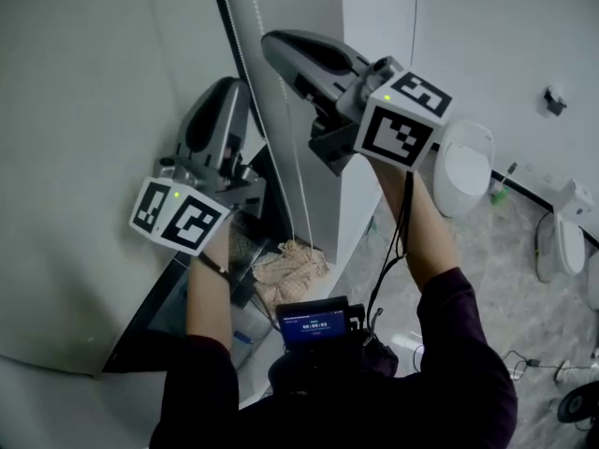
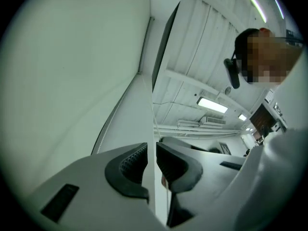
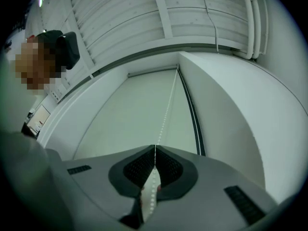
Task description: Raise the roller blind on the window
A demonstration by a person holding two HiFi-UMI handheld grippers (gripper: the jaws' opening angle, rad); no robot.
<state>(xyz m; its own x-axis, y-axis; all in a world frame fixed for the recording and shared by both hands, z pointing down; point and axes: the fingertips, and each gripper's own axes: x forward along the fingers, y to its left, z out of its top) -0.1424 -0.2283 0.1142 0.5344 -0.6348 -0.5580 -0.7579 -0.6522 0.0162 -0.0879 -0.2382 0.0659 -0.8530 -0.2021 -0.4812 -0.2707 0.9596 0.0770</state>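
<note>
The pale roller blind hangs over the window at the left; in the right gripper view the roller blind fills the middle. Its white bead chain runs down beside the dark window frame. My right gripper is the higher one, and in its own view the right gripper is shut on the bead chain, which rises straight from the pads. My left gripper is lower and closer to the blind. In its own view the left gripper has its jaws pressed on a thin white strand of the chain.
A crumpled beige cloth lies on the sill below the chain. A small screen sits at the person's chest. White bathroom fixtures stand on the tiled floor to the right. A white wall corner juts out right of the window.
</note>
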